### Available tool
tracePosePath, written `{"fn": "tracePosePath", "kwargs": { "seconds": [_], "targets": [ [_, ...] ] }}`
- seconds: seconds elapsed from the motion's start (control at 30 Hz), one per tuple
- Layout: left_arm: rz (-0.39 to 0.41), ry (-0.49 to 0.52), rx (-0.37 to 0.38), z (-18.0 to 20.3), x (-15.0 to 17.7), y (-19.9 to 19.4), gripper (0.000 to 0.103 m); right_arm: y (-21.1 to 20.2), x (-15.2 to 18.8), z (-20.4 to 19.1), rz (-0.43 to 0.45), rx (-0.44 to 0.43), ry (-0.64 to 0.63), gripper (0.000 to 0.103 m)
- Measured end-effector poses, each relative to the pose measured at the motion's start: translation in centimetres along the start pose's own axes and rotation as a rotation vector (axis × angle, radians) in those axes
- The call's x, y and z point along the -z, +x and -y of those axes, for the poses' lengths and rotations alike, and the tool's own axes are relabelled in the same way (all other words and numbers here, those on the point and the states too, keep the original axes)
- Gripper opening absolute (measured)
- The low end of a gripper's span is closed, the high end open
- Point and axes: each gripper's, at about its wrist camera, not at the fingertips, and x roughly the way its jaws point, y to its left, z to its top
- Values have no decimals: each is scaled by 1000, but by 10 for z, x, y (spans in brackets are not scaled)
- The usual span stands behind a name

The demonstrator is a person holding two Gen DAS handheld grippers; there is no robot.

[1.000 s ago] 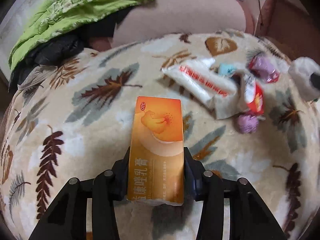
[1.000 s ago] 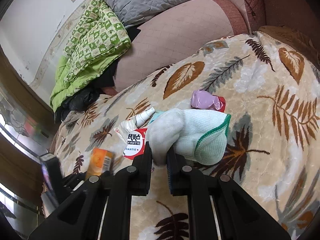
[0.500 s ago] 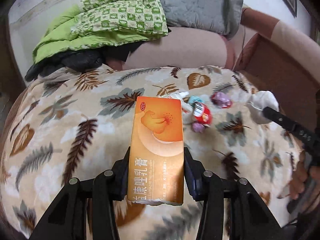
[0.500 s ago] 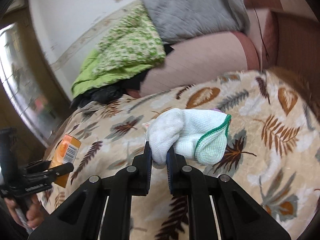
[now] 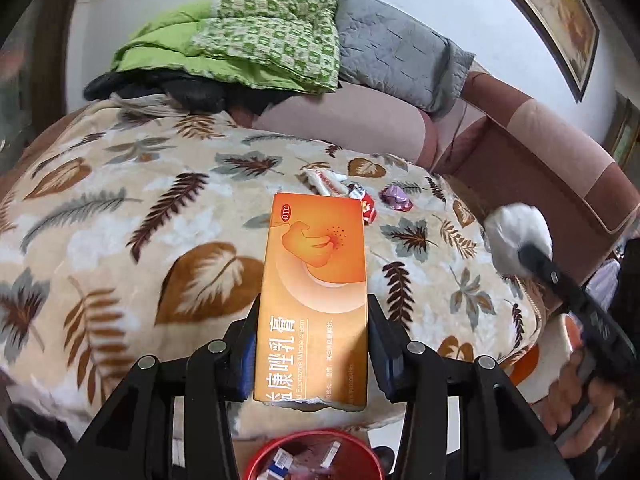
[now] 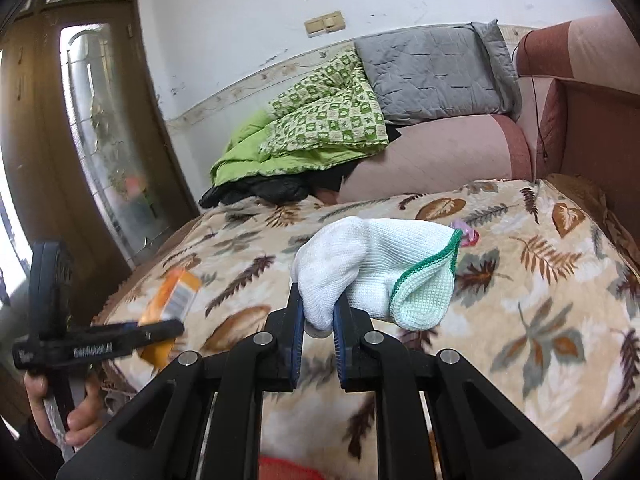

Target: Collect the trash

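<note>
1. We hold a load in each hand. The left gripper (image 5: 312,354) has its fingers (image 5: 248,356) clamped on the long sides of an orange box (image 5: 316,292), which stands out forward between them.
2. The right gripper (image 6: 318,340) has its fingers pressed nearly together, pinching one end of a white glove (image 6: 372,268); the green-edged cuff hangs free to the right.
3. Both loads are in the air, above the near edge of the bed (image 5: 120,216) with its leaf-print blanket.
4. A red bin (image 5: 312,458) shows at the bottom of the left view, just below the box and partly hidden by the gripper. It already holds some wrappers. In the right view only a red sliver of it shows at the lower edge.
5. We judge the step in hand to be the carry to the bin: both pieces are picked up, neither yet dropped.
6. The next move calls for bringing each gripper over the bin's mouth and parting the fingers. The box is stiff and should fall straight. The glove is soft and may cling to a pad or drape over the rim, so it wants a drop from well inside the mouth.
7. More trash lies on the blanket beyond the box: a white tube (image 5: 326,182), a red wrapper (image 5: 366,208) and a purple wrapper (image 5: 396,199), close together.
</note>
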Motion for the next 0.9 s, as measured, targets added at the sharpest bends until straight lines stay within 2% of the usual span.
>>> {"fn": "tracePosePath", "kwargs": {
  "seconds": [0.13,0.37,0.57,0.9],
  "targets": [
    [34,29,-31,5,25,-21,48,-19,34,-9,-41,-22,16,13],
    [37,56,3,12,62,-42,48,-49,65,-22,-59,-51,36,13],
    [14,82,27,20,83,-54,48,-65,79,-33,-96,-87,37,13],
    [-65,57,32,18,116,-55,48,-66,109,-56,-191,-129,2,13]
  ]
}}
